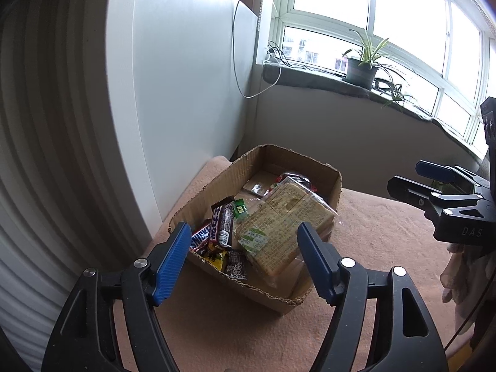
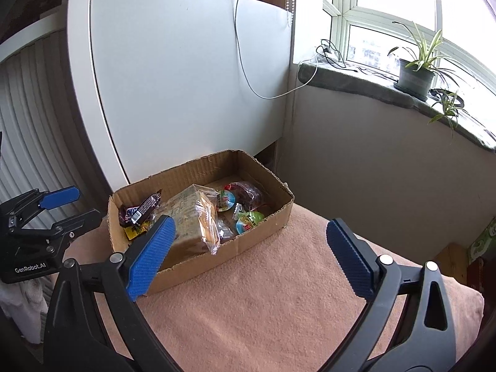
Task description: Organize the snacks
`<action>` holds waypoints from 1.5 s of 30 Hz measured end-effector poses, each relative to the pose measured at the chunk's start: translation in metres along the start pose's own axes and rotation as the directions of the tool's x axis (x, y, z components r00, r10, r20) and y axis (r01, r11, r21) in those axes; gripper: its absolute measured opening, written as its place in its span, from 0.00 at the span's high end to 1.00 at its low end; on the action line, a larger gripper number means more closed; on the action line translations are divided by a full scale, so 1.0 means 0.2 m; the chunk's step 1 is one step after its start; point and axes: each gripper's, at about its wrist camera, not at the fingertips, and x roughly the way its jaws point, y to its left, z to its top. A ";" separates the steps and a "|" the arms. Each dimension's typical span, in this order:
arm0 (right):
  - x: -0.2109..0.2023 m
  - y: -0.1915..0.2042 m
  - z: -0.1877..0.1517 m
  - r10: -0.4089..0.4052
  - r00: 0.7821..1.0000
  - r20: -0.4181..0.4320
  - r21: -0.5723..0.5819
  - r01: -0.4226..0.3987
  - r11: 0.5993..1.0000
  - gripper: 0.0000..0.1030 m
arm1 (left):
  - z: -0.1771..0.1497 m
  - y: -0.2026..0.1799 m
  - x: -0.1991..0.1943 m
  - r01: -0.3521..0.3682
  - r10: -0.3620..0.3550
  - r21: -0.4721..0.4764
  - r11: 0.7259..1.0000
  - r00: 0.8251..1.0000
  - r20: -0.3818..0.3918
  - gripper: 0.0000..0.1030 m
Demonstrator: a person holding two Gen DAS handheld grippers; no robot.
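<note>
While both grippers gape empty, a Snickers bar [image 1: 200, 238] lies in the cardboard box [image 1: 297, 158].

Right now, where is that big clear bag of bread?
The bag of bread lies inside the cardboard box on the pink blanket, roughly in its middle. The chocolate bars are on its left and the small jelly cups on its right.

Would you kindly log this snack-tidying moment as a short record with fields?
container: cardboard box, open-topped, on the pink blanket
largest item: bagged bread lying in the box
other contents: chocolate bars at one end, jelly cups at the other
left tool: open, empty, not touching the box
right tool: open, empty, over the blanket
background: potted plant on the windowsill
</note>
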 end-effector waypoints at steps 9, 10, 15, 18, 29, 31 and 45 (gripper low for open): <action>-0.21 0.02 -0.11 -0.076 0.996 0.052 0.019 0.075 0.997 0.00 | -0.06 -0.06 -0.16 -0.006 0.007 -0.012 1.000 0.999 0.035 0.23; -0.23 0.03 -0.12 -0.089 0.994 0.058 0.013 0.088 0.996 0.00 | -0.07 -0.07 -0.17 -0.009 0.010 -0.019 1.000 0.999 0.037 0.23; -0.30 0.06 -0.19 -0.110 0.992 0.068 0.013 0.109 0.994 0.00 | -0.12 -0.08 -0.22 -0.025 0.026 -0.029 0.999 0.999 0.036 0.22; -0.33 0.05 -0.21 -0.108 0.992 0.067 0.040 0.105 0.994 0.00 | -0.13 -0.08 -0.25 -0.033 0.034 -0.035 0.999 0.999 0.042 0.22; -0.38 0.04 -0.25 -0.133 0.989 0.070 0.043 0.130 0.991 0.00 | -0.14 -0.10 -0.29 -0.051 0.054 -0.053 0.997 0.997 0.049 0.22; -0.38 0.04 -0.25 -0.138 0.988 0.072 0.039 0.135 0.990 0.00 | -0.14 -0.10 -0.29 -0.054 0.057 -0.052 0.997 0.997 0.048 0.22; -0.38 0.00 -0.27 -0.144 0.987 0.065 0.059 0.140 0.988 0.00 | -0.14 -0.14 -0.29 -0.063 0.065 -0.036 0.997 0.997 0.038 0.22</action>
